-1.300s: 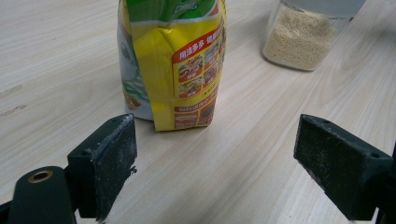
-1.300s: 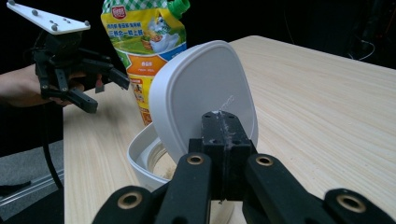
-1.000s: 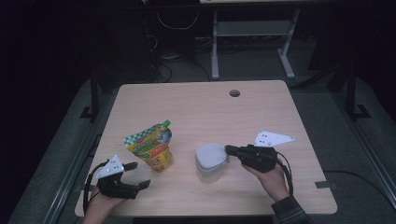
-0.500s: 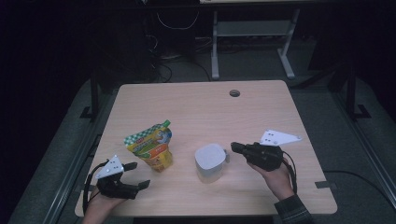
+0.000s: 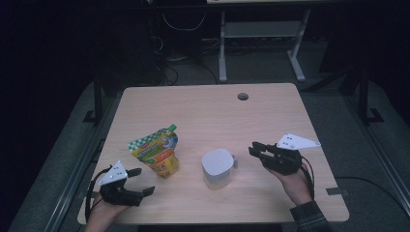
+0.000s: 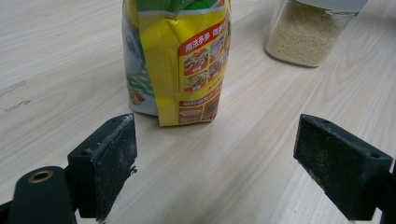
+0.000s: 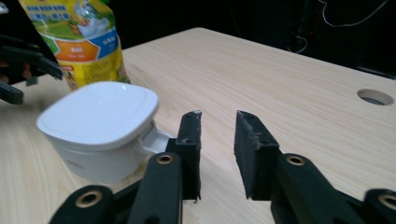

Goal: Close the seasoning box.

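— What's nearest to you on the left?

— My left gripper (image 5: 138, 182), low over the near left corner of the table (image 5: 203, 104). Its jaws stand wide apart with bare wood between them; nothing is held. Just beyond them stands the yellow and green spouted food pouch (image 6: 180, 60), upright, its bottom edge on the wood, apart from both pads.

— And your right?

— My right gripper (image 7: 217, 140) is on the near right side, pointing left across the table toward the container. Its jaws have just been opening, and in the right gripper view there is a narrow gap between the two black pads (image 7: 252, 149) with only table showing through it. I grip nothing with it.

— Where is the container?

— The clear container with the white lid (image 5: 218, 166) stands between my two grippers, just right of the pouch and apart from it. A small tab on the lid's side points toward my right gripper, and the left jaw's tip sits close beside it; I cannot tell whether they touch. In the left gripper view the container's clear wall shows pale fine grains (image 6: 306, 37) inside.

— Farther out?

— Bare wood, then a round cable hole (image 5: 242, 96) near the far edge. Behind the table, a white desk frame (image 5: 261, 34) stands in the dark.
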